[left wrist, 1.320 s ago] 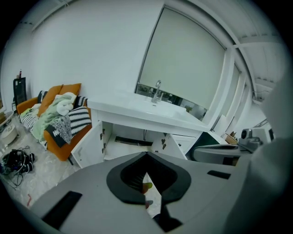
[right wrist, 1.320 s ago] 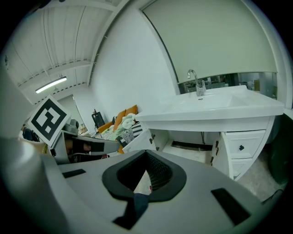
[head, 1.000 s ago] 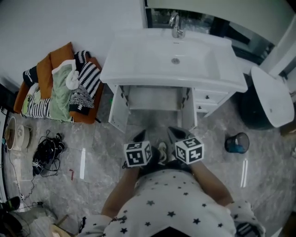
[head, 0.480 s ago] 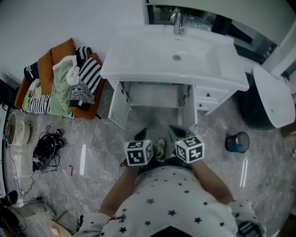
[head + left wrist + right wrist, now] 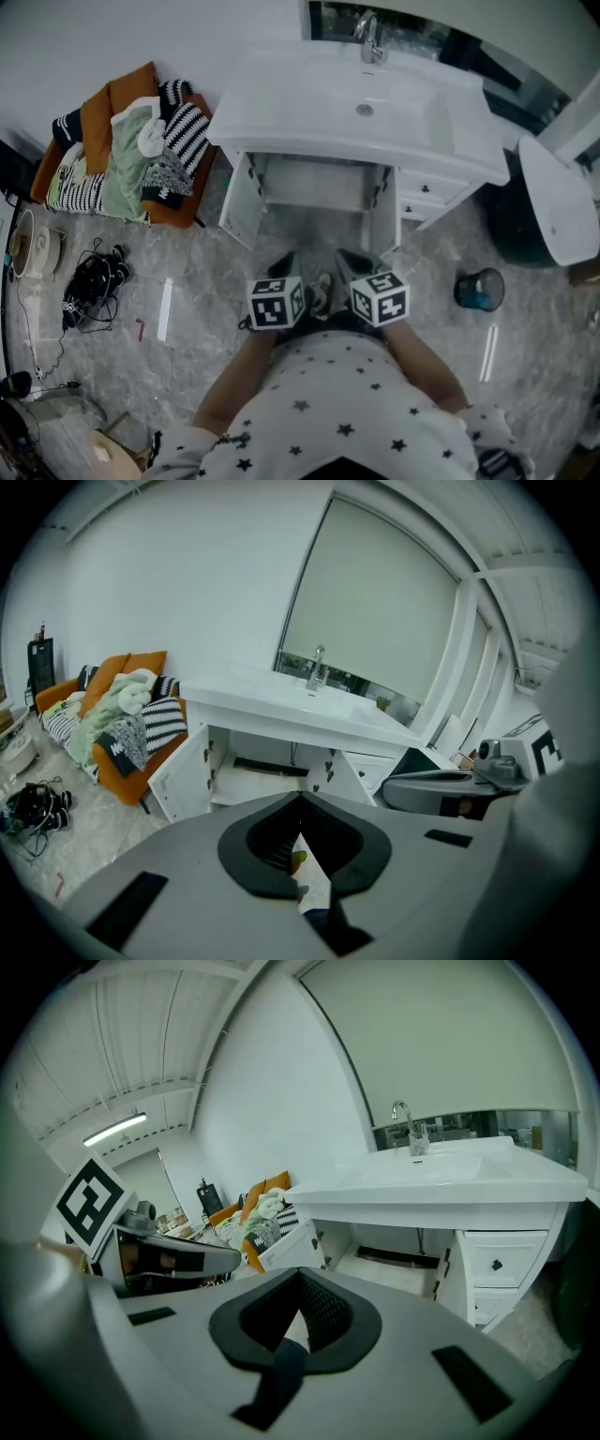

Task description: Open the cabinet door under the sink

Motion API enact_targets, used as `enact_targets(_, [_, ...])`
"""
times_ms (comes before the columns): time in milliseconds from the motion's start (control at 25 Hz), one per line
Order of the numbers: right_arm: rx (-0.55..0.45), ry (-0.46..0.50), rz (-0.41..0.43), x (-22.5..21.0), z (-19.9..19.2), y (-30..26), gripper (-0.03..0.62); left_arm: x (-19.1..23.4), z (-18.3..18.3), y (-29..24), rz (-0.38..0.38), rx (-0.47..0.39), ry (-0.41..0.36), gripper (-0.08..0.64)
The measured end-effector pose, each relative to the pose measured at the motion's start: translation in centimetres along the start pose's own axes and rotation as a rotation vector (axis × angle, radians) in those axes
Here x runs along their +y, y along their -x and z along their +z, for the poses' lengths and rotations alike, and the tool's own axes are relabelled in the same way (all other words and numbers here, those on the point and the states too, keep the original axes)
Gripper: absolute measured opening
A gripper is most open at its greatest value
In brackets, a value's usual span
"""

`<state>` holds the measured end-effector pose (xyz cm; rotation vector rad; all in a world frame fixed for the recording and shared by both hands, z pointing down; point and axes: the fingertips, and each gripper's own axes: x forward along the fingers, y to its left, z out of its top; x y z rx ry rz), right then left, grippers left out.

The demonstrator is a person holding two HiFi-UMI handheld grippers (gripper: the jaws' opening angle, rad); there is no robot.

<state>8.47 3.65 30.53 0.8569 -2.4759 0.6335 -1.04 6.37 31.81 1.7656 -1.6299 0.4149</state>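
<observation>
White rectangular washbasin far centre. The white cabinet under it has its left door and right door both swung open. Orange seat piled with striped clothes far left. Left gripper and right gripper near, side by side, clear of the doors. Fingers on both pressed together, nothing between.

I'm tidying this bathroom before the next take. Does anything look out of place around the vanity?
Clothes lie heaped on the orange seat left of the vanity, a black cable tangle sprawls on the floor, and both cabinet doors stand open under the sink. Nothing looks spilled.
</observation>
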Motion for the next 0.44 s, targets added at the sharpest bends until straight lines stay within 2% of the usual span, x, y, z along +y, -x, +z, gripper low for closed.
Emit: enact_targets(440, [0.008, -0.012, 0.002, 0.53, -0.11, -0.51, 0.008, 0.63, -0.54, 0.32, 0.012, 0.013, -0.004, 0.005])
